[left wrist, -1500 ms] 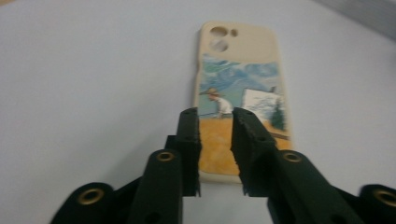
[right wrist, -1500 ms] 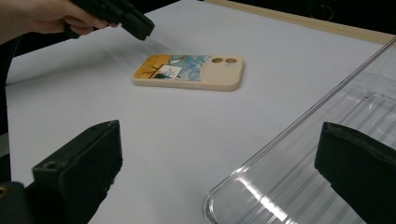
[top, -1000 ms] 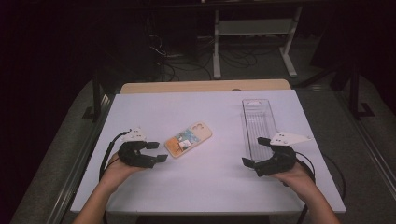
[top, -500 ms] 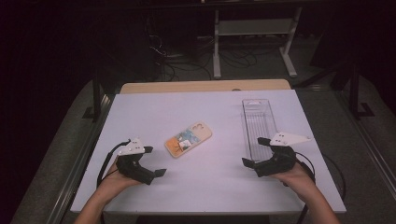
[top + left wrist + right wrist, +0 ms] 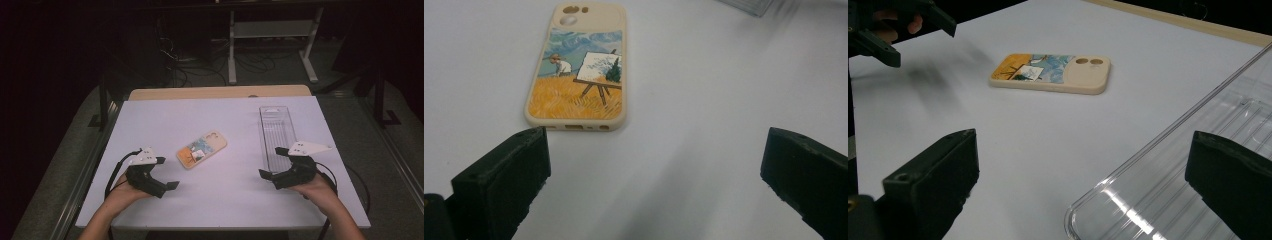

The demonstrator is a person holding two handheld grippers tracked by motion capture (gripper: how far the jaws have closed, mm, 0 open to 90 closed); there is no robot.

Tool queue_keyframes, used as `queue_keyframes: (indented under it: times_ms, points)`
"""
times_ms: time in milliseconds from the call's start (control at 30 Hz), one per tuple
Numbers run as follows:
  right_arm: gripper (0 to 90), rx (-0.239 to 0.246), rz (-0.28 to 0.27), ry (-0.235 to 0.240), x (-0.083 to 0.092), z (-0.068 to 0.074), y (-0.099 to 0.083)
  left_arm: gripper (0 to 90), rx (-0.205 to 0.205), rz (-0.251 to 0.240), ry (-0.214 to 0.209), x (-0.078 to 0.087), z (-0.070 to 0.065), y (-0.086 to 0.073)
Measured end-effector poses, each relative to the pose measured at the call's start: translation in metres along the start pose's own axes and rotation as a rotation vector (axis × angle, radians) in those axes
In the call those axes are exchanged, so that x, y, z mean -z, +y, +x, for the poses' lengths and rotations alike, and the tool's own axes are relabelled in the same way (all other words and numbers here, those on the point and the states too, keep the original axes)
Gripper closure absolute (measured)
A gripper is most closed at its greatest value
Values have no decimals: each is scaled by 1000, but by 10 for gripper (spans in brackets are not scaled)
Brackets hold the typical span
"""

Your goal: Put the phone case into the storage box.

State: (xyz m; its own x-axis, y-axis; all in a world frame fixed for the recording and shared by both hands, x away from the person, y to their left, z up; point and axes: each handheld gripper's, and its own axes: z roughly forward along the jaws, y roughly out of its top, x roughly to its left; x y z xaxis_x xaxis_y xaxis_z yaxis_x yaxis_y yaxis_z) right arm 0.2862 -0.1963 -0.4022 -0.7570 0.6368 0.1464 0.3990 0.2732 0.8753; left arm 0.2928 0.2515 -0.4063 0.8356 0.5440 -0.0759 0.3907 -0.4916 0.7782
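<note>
A cream phone case [image 5: 202, 149] printed with a painter at an easel in a yellow field lies flat near the table's middle. It also shows in the left gripper view [image 5: 579, 70] and the right gripper view [image 5: 1050, 73]. My left gripper [image 5: 167, 173] sits near the front left, a short way back from the case. It is open [image 5: 656, 165]; its jaws have just been opening and nothing is between them. My right gripper [image 5: 270, 161] stands open [image 5: 1083, 170] at the near end of a clear plastic tray [image 5: 276, 131], holding nothing.
The clear tray [image 5: 1198, 165] runs lengthwise along the right side of the white table [image 5: 225, 200]. A wooden strip [image 5: 220, 92] borders the far edge. Beyond it stand metal stand legs and cables [image 5: 270, 55] on a dark floor.
My left gripper has drawn back from the phone case toward the table's front edge, and its jaws stand wider. The case and the right gripper have not moved.
</note>
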Motion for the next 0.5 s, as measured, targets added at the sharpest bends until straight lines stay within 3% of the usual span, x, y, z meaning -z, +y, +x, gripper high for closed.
queue_keyframes:
  times_ms: [167, 467, 500]
  points:
    - [5, -2, 2, 12, 0, -2, 1, 0, 24, -7, -6, -1, 2, 4]
    - [6, -12, -2, 19, -1, -3, 1, 0, 22, -11, -16, -5, 4, 12]
    - [6, -10, -2, 17, -1, -3, 1, 0, 8, -6, -15, -5, 6, 13]
